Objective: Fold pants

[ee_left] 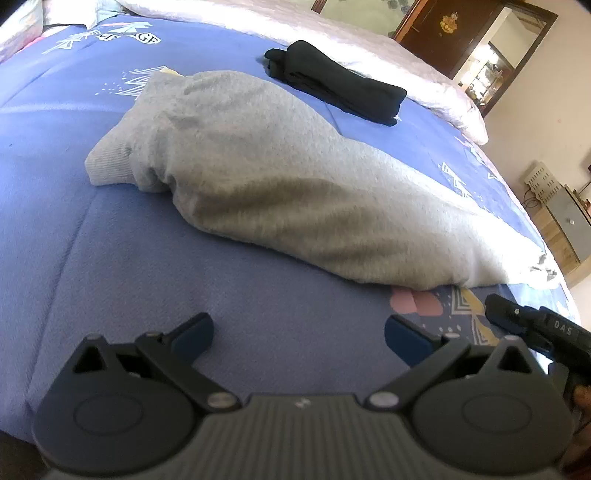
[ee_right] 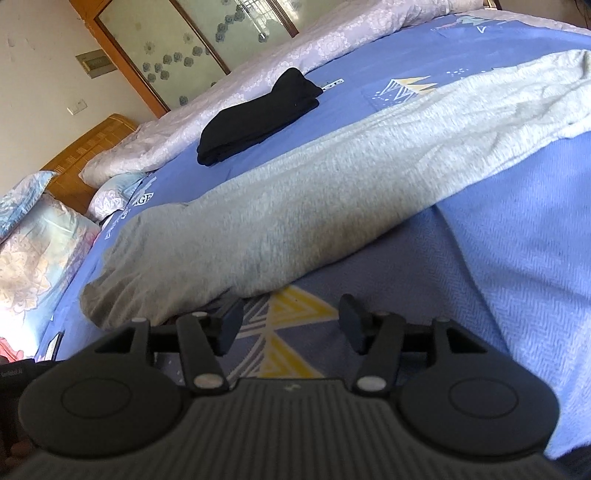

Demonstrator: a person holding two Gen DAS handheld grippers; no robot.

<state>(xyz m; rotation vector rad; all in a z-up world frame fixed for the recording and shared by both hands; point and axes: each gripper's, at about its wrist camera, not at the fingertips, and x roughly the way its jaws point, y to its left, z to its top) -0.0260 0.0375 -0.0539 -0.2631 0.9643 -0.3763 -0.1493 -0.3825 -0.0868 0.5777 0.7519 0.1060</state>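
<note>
Left wrist view: the left gripper (ee_left: 298,334) hangs low over a bed covered with a blue printed bedsheet (ee_left: 122,258). Its jaws stand wide apart with nothing between them, only bare sheet below. The grey pants (ee_left: 258,177) lie lengthwise across the sheet beyond the gripper, folded into one long band, not touching the jaws. The ribbed cuff end points to the upper left, and the wider end runs off toward the right edge of the bed. Farther back, a folded black garment (ee_left: 332,83) rests on the sheet, apart from the grey pants and just beside a pale quilt (ee_left: 369,48) bunched along the far side. At the lower right, the tip of the right gripper (ee_left: 524,325) enters the picture near the wide end of the pants. A dark wooden door (ee_left: 461,33) stands in the background.

Right wrist view: the right gripper (ee_right: 291,325) hovers over a yellow and white triangle print on the bedsheet (ee_right: 517,240). Its jaws are parted to a middling width and hold nothing. The grey pants (ee_right: 295,206) stretch diagonally just ahead, their near edge close to the left finger; whether it touches cannot be told. The black garment (ee_right: 258,118) lies beyond, near the quilt (ee_right: 221,96). Patterned pillows (ee_right: 33,251) sit at the left by a wooden headboard (ee_right: 88,144)
</note>
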